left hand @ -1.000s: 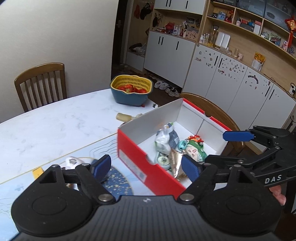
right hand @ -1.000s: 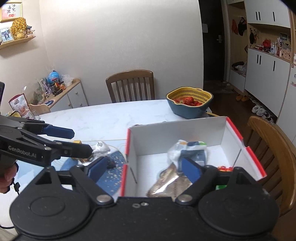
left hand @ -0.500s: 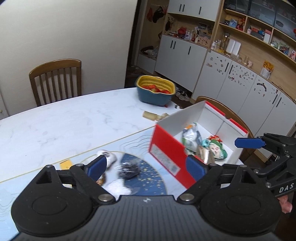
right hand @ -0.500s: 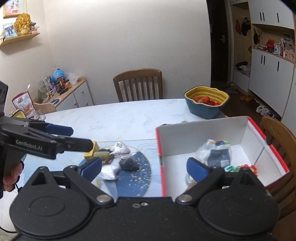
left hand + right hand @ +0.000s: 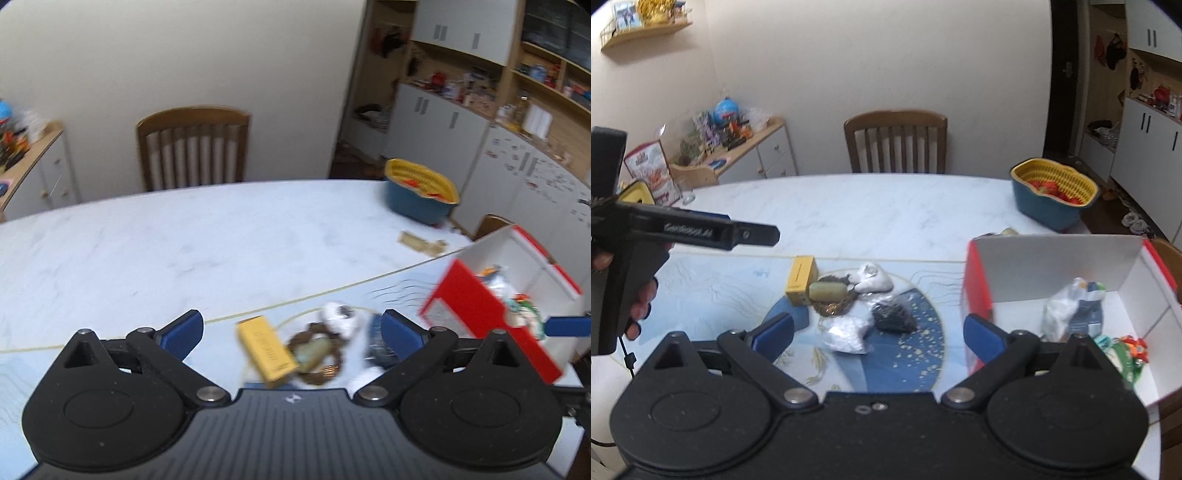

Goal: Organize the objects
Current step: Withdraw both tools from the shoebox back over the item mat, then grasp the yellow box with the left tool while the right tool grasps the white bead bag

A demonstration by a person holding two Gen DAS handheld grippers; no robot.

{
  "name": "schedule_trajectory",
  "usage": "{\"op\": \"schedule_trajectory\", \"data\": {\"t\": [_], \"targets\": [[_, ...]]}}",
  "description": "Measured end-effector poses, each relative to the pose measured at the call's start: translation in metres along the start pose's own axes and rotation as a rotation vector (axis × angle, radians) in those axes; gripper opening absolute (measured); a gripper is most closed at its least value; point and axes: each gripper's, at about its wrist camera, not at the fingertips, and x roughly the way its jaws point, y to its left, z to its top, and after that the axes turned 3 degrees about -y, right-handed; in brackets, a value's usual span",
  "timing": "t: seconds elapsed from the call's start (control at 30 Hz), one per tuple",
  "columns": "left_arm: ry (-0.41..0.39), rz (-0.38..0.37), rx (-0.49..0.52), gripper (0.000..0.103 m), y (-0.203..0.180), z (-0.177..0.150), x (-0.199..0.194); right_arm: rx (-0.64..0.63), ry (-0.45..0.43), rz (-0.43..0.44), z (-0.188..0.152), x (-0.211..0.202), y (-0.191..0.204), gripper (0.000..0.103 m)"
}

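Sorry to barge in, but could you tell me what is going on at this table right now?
A person is tidying small items into a red and white box, with a hand-held gripper in each hand. Both are empty: the left hand-held gripper is opening above a yellow box, and the right hand-held gripper hangs open over a white packet and a black packet. Several items are in the box; this cluster still lies on the blue mat.

Each handheld tool has a black ribbed plastic body with two round black pivot housings, silver screw heads at the linkage joints and angular black arms ending in blue pads. The left gripper (image 5: 291, 328) and the right gripper (image 5: 879, 330) look alike. White lettering, blurred, possibly "GenRobot.AI", marks the left one's side, and a thin black cable hangs below its grip.
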Motion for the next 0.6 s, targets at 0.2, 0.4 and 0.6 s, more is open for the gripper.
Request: {"op": "schedule_trajectory", "data": {"t": [0.2,0.4,0.6], "targets": [[0.055,0.064,-0.031,0.103,0.025,-0.012,0.031,-0.044,0.062,0.003,-0.008,0.029,0.016,0.098],[0.118,0.093,-0.083,0.103,0.037,-0.018,0.063,-0.077,0.120,-0.012,-0.017,0.060,0.025,0.097],[0.141,0.125,-0.073,0.103,0.037,-0.018,0.088,-0.085,0.159,-0.008,-0.023,0.088,0.031,0.095]]}}
